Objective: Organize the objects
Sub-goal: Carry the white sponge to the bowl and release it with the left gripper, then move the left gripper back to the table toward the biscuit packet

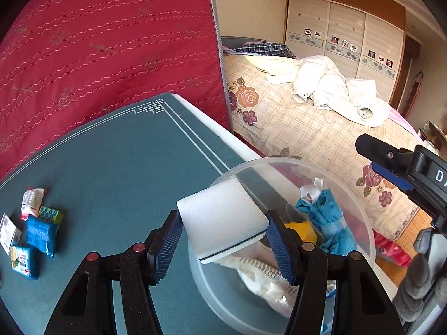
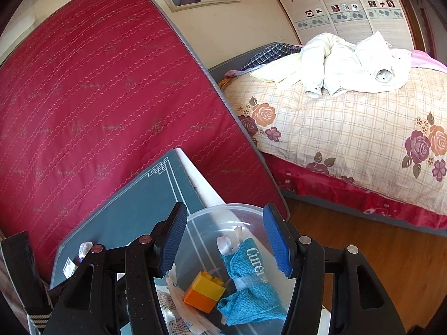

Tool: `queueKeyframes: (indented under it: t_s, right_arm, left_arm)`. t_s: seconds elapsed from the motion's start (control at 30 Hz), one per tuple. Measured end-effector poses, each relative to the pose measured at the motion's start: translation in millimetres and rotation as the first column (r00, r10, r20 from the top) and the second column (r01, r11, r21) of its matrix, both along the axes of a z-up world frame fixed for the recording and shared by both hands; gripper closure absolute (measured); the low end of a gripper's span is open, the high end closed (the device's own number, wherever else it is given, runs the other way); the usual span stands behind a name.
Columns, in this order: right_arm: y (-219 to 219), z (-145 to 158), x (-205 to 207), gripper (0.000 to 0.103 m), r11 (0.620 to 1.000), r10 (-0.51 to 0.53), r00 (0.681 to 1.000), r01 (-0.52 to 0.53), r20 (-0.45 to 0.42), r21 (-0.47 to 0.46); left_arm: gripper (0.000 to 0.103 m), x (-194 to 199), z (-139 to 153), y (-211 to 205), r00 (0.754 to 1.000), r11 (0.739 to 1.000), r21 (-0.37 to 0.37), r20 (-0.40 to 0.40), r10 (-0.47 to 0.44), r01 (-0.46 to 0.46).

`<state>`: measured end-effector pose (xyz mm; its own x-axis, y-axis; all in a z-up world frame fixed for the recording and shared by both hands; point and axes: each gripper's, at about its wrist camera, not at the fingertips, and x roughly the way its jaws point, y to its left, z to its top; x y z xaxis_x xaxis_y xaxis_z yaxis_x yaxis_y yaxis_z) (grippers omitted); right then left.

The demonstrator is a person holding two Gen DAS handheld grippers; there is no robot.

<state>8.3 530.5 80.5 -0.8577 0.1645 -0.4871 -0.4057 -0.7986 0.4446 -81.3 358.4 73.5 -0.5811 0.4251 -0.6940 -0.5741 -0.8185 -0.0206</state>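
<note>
White sponge (image 1: 222, 217) clamped in the left claw (image 1: 223, 240) — above the bowl (image 1: 363, 209); right claw (image 2: 225, 240) empty, agape.

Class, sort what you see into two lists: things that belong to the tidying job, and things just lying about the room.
Job:
left gripper
white sponge
clear tub
blue cloth pouch
toy brick
snack packets

Lying about:
red mattress
bed
white jacket
wardrobe

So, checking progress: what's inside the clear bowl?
In the bowl: a blue pouch, a yellow-orange block, and white packets. Anything beneath them is hidden.
</note>
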Motion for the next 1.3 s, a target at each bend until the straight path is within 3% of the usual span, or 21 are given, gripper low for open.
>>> queueKeyframes:
  t_s: [0.1, 0.23, 0.47, 0.67, 0.83, 1.3]
  right_arm:
    - [3.8, 0.6, 2.0, 0.045, 1.0, -0.015, 1.0, 0.015, -0.006, 0.0]
    - [8.2, 0.3, 3.7, 0.045, 1.0, -0.027, 1.0, 0.027, -0.007, 0.004]
    - [8.1, 0.2, 3.3, 0.045, 1.0, -0.027, 1.0, 0.027, -0.002, 0.004]
    - [-2.9, -0.8, -0.4, 0.045, 1.0, -0.003, 1.0, 0.002, 0.009, 0.023]
    - [-18.5, 0.1, -3.7, 0.045, 0.999, 0.036, 0.999, -0.037, 0.018, 0.041]
    - [-79.3, 0.3, -9.9, 0.043, 0.976, 0.185, 0.982, -0.189, 0.046, 0.11]
  left_arm:
    - [0.034, -6.6, -2.7, 9.4, 1.0, 1.0, 0.006, 0.006, -0.018, 0.018]
    - [0.008, -11.9, -8.2, 18.2, 0.999, 0.998, 0.043, 0.028, -0.036, 0.035]
    - [0.008, -14.9, -9.6, -4.3, 0.999, 0.998, 0.067, 0.048, -0.005, 0.002]
    - [0.008, -13.2, 0.5, -31.0, 0.998, 0.996, 0.072, 0.007, 0.054, -0.055]
    - [0.002, -14.0, 0.6, -49.3, 0.994, 0.992, 0.058, -0.014, 0.109, -0.108]
    - [0.002, -14.6, -4.3, -118.9, 0.966, 0.968, 0.007, -0.07, 0.249, -0.249]
